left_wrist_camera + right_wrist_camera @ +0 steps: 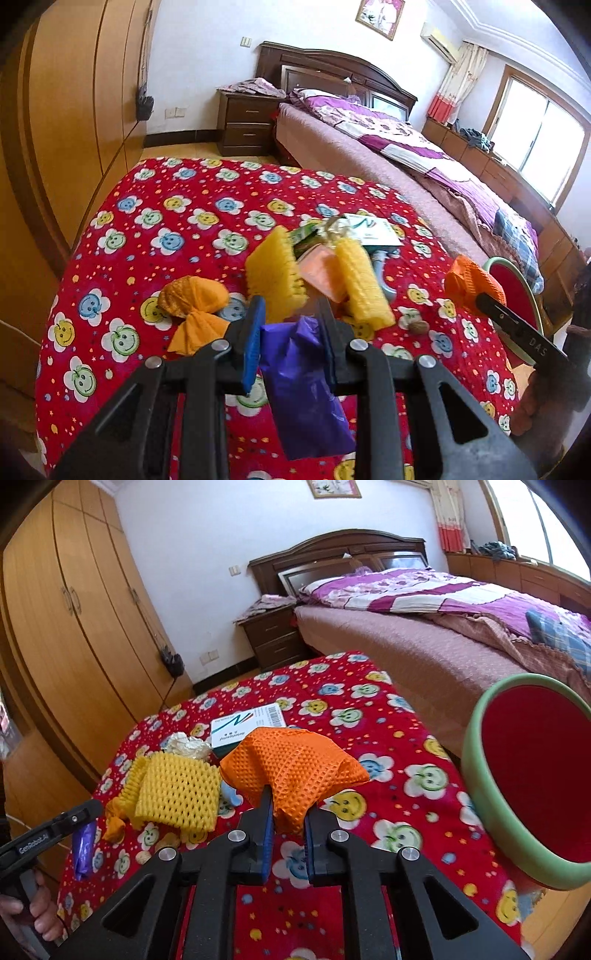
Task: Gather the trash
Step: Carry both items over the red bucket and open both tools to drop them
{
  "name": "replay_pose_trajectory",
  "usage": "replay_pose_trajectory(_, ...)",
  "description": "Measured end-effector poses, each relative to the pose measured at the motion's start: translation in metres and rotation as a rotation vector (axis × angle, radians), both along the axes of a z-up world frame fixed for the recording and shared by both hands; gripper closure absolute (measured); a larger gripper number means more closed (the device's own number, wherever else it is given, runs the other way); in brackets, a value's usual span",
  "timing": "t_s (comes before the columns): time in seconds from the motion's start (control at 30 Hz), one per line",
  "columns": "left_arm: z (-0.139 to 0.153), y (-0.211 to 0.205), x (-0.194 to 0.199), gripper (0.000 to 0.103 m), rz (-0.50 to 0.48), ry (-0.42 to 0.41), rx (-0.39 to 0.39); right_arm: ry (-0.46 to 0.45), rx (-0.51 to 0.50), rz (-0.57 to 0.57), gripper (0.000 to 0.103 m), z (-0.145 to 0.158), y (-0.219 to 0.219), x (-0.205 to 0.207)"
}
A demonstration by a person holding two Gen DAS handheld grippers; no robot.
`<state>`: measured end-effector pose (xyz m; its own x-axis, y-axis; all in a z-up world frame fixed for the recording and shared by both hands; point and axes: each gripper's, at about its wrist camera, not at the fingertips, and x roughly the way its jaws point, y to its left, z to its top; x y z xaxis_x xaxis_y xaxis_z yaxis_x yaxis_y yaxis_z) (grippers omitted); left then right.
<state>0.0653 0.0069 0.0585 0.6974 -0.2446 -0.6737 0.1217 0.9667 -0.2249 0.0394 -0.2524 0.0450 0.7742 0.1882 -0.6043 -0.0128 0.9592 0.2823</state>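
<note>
My left gripper (291, 325) is shut on a purple plastic bag (303, 387), which hangs down between its blue pads above the red flowered tablecloth (166, 206). My right gripper (288, 805) is shut on an orange foam net (295, 764), lifted off the cloth. On the table lie yellow foam nets (275, 273), an orange paper wrapper (194, 306), crumpled foil (188, 746) and a white printed card box (247, 725). The right wrist view shows the left gripper (85, 812) with the purple bag (83, 849) at the lower left.
A round bin with a green rim (476, 775) and red inside stands off the table's right edge, close to the right gripper. A bed (424, 653) lies beyond, a nightstand (273, 638) behind the table, and wardrobes (74, 627) on the left. A walnut (419, 326) rests on the cloth.
</note>
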Motion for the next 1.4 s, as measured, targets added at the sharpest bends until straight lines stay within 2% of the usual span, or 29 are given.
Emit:
replay_pose_trajectory(0.33,0.015,-0.043,-0.008,0.075,-0.056,-0.035,0.04,-0.051,0.016,-0.048,0.09,0.018,-0.034,-0.031)
replay_pose_trajectory(0.7,0.02,-0.107,-0.004,0.075,-0.164,-0.054,0.071,-0.062,0.034,-0.13,0.09,0.019,-0.084,-0.056)
replay_pose_trajectory(1.0,0.024,-0.171,0.006,0.075,-0.318,-0.056,0.019,-0.049,0.045,-0.235,0.09,0.014,-0.128,-0.076)
replay_pose_trajectory(1.17,0.024,-0.21,0.012,0.075,-0.4,-0.046,-0.022,-0.045,0.017,-0.296,0.09,0.014,-0.149,-0.087)
replay_pose_trajectory(1.4,0.019,-0.262,0.02,0.075,-0.48,-0.037,-0.034,-0.021,0.015,-0.388,0.09,0.003,-0.182,-0.099)
